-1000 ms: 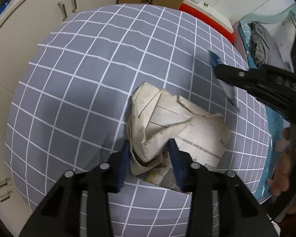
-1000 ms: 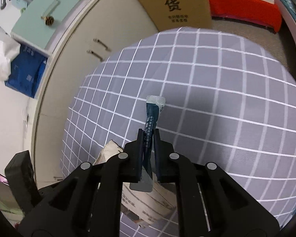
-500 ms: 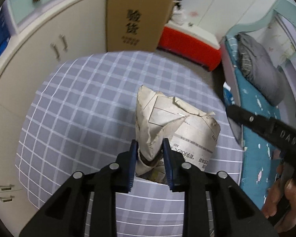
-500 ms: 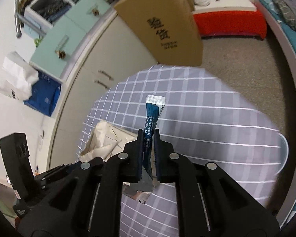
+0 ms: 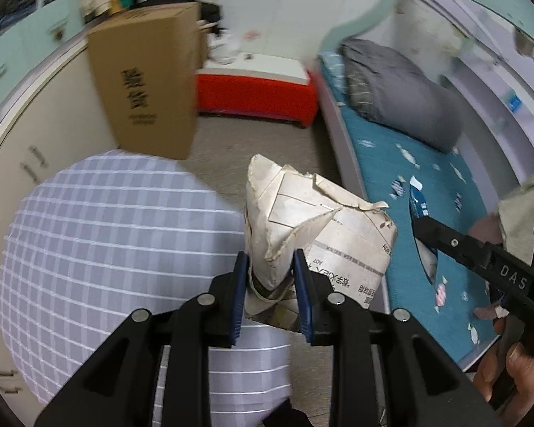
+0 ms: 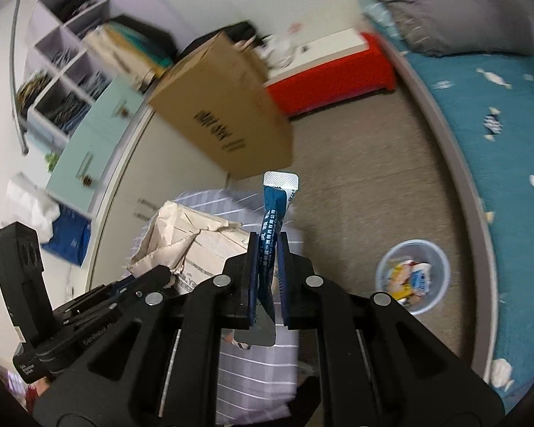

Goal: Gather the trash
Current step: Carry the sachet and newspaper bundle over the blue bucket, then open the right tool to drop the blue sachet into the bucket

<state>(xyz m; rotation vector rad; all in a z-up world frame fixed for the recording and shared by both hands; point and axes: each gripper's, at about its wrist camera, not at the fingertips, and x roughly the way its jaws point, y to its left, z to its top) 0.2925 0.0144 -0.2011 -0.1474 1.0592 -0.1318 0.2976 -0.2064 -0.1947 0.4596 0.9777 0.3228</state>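
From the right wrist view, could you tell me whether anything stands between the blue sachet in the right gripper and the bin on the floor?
Nothing visible does. The blue sachet is clamped in the right gripper, and only bare carpet lies between it and the clear bin by the bed.

Round table with checked grey cloth (image 5: pixel 99 249) stands before tall brown cardboard box (image 5: pixel 149 85). Red-and-white low chest (image 5: pixel 256 89) right of box. Bed with teal sheet (image 6: pixel 509 163) along right side. Clear plastic bin holding wrappers (image 6: pixel 414 275) on floor beside bed.
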